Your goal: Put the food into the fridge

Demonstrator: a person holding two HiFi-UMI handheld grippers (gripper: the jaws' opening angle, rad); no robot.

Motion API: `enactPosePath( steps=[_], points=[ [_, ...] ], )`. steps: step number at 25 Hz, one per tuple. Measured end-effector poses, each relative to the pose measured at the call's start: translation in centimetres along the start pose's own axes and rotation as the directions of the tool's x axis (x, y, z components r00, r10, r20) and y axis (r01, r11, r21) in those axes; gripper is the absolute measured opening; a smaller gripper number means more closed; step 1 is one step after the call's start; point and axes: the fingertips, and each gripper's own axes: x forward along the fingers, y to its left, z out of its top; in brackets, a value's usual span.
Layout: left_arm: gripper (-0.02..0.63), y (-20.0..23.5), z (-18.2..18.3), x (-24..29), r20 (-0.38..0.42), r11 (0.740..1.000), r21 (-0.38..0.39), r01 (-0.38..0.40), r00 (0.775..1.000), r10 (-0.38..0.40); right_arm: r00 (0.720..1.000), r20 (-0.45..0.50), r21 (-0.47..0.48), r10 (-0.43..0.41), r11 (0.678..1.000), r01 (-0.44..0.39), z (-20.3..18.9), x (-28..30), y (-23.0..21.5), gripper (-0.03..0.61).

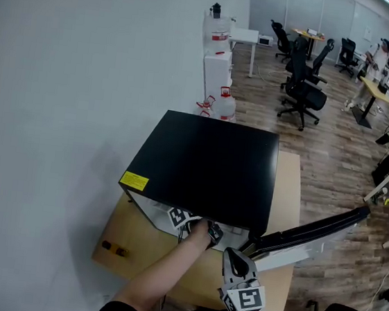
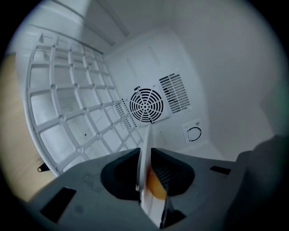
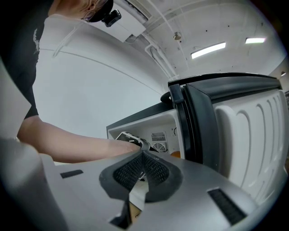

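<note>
Centre of the head view: black fridge on a wooden table, door swung open to the lower right. Left gripper is reached inside the fridge cavity. In its own view the jaws are clenched, nearly together, on a thin white-edged food item with an orange part showing just behind the white edge. So the food sits inside the fridge, low in the frame, in the grip, with its edge tilted. Behind it: white wire shelf at upper left, round fan grille mid-frame, a dial right of that. Right gripper is outside, at the bottom of the head view near the open door, with its jaws closed on nothing. Its view shows the person's forearm running into the fridge opening.
</note>
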Motion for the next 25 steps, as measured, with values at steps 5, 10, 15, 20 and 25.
enactPosePath(
  steps=[5,10,15,20,25],
  points=[
    [0.115,-0.4,0.4,-0.3,0.014,0.996,0.088,-0.011,1.0,0.009,1.0,0.0,0.005,-0.002,1.0,0.002,0.0,0.1,-0.1,0.06],
    [0.137,-0.9,0.8,-0.6,0.026,0.983,0.18,-0.022,1.0,0.018,1.0,0.005,0.004,0.003,1.0,-0.003,0.2,0.0,0.0,0.06],
    [0.147,-1.0,1.1,-1.0,0.045,0.973,0.23,-0.033,0.999,0.023,1.0,0.005,0.001,0.007,1.0,-0.007,0.0,-0.3,0.3,0.06],
    [0.147,-0.3,1.1,-1.9,0.058,0.978,0.203,-0.041,0.998,0.03,1.0,0.007,-0.002,0.004,1.0,-0.004,-0.2,-0.4,0.4,0.06],
    [0.195,0.6,0.9,-3.2,0.08,0.969,0.226,-0.098,0.993,0.081,1.0,0.001,-0.009,0.002,1.0,-0.002,-0.1,-0.4,0.6,0.06]
  ],
)
